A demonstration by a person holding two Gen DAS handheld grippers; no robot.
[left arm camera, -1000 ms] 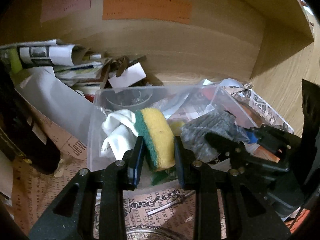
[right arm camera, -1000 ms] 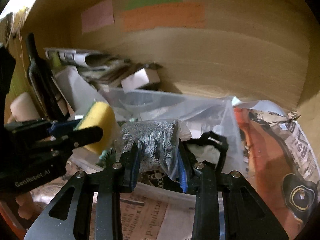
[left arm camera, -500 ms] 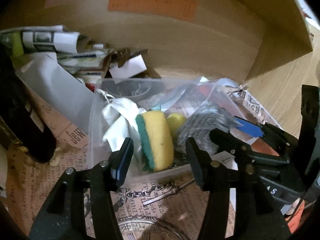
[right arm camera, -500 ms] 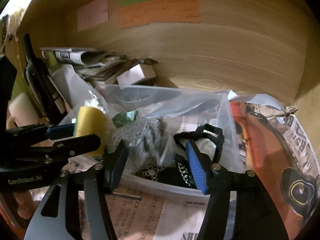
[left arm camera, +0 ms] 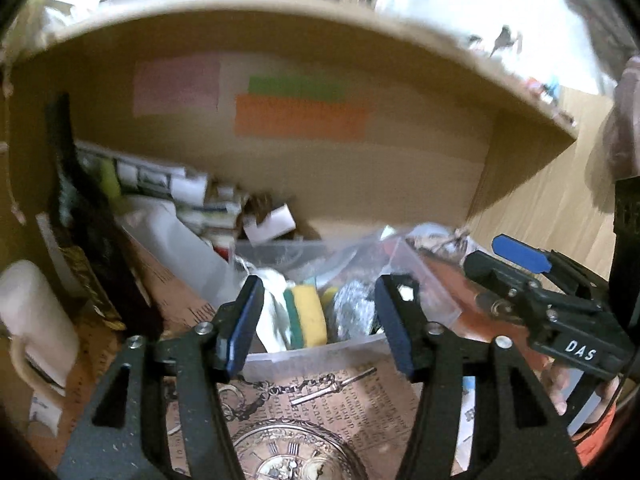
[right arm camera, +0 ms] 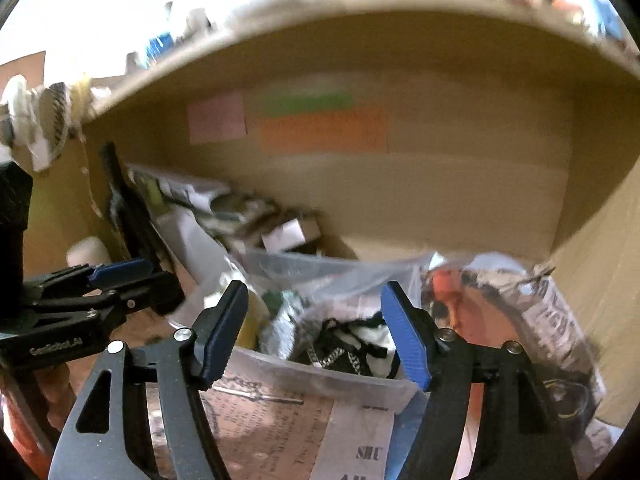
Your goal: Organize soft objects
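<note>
A clear plastic bin (left arm camera: 304, 354) sits on the shelf floor inside a wooden cubby. In it lie a yellow and green sponge (left arm camera: 308, 316), a white cloth (left arm camera: 272, 320) and a grey knitted bundle (left arm camera: 354, 312). My left gripper (left arm camera: 320, 328) is open and empty, held back in front of the bin. In the right wrist view the bin (right arm camera: 320, 372) also holds a black and white strap item (right arm camera: 348, 346) and the grey bundle (right arm camera: 280, 330). My right gripper (right arm camera: 320, 336) is open and empty in front of it.
Rolled newspapers and boxes (left arm camera: 168, 188) are piled at the back left by a dark bottle (left arm camera: 80, 216). A white mug (left arm camera: 32, 320) stands at the left. Printed paper (left arm camera: 320, 400) lines the shelf floor. Coloured notes (left arm camera: 300, 116) stick on the back wall. An orange bag (right arm camera: 472, 304) lies right of the bin.
Both grippers let go: the left released the sponge and the right the grey bundle, both now lying in the bin. Both jaws opened wide and drew back from the cubby.
</note>
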